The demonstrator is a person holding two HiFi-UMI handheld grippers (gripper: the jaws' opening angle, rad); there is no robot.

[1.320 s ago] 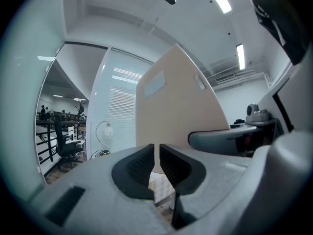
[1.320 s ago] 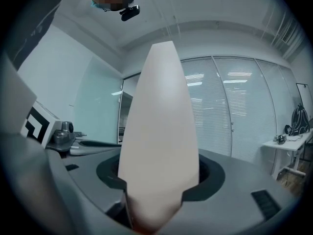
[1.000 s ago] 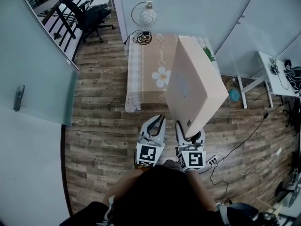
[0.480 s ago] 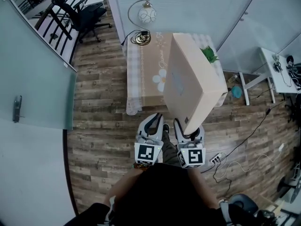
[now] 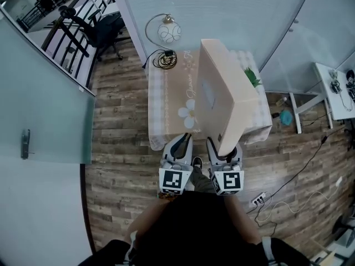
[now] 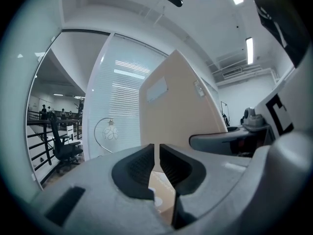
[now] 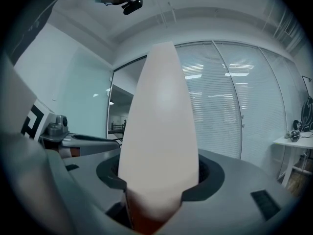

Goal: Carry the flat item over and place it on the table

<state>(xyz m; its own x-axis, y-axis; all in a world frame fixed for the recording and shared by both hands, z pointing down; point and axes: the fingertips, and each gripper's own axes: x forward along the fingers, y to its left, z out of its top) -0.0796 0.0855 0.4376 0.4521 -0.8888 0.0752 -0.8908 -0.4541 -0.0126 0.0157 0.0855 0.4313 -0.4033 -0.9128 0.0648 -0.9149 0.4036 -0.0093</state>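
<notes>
The flat item is a wide beige box (image 5: 222,93), standing on edge and leaning over the near side of the table (image 5: 166,104), which wears a checked cloth with a white flower. My right gripper (image 5: 224,148) is shut on the box's lower corner; in the right gripper view the box's pale edge (image 7: 159,126) fills the space between the jaws of that gripper (image 7: 159,180). My left gripper (image 5: 181,144) hangs beside it, shut with nothing in it (image 6: 156,163). From the left gripper view the box's broad face (image 6: 176,111) rises to the right.
A globe lamp (image 5: 168,33) and coiled cable sit at the table's far left. A small plant (image 5: 252,76) stands behind the box. An office chair (image 5: 102,26) is far left, a glass door (image 5: 50,110) at left, a white side table (image 5: 333,87) and floor cables (image 5: 288,198) at right.
The person has walked closer to the table; it now lies just beyond both grippers. The box stays in the right gripper, held more upright over the table's near edge.
</notes>
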